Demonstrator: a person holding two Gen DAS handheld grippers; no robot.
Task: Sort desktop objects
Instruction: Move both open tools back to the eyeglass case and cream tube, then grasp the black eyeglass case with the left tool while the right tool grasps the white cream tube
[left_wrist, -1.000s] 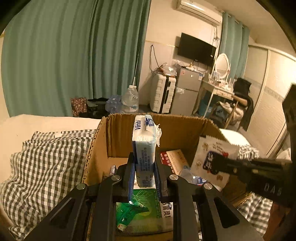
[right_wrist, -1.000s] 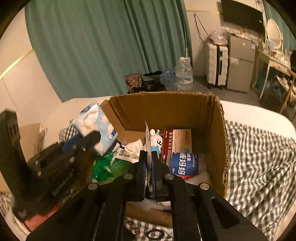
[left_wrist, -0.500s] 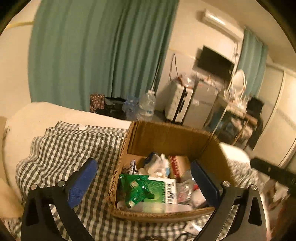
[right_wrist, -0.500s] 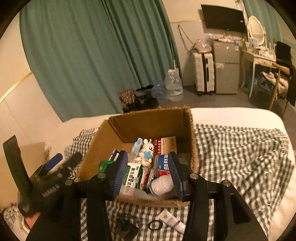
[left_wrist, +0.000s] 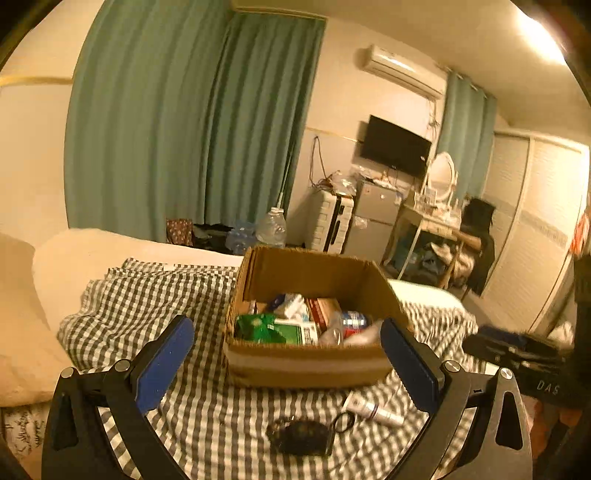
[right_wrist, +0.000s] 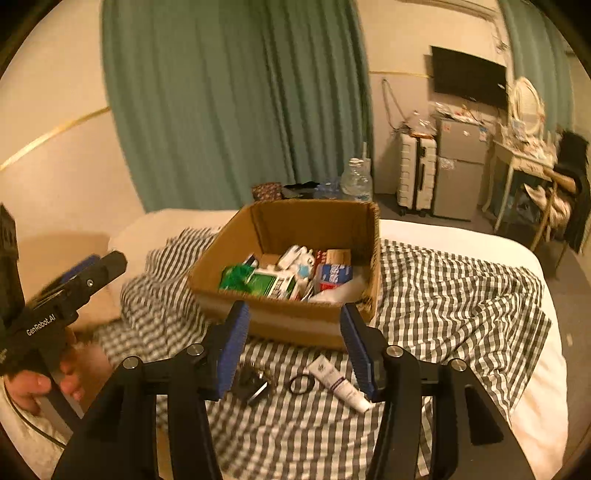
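While your box sits on the checked blanket, both grippers hang clear of it, holding nothing.

Your left gripper has its jaws spread wide; the right gripper has its jaws opening with nothing between them. Packed in the box are a green packet, a green-white carton, a red-blue carton and a white pack, their labels too blurred to read. Near you lie a tube, a ring and a dark lump. Only the right view shows your hand.
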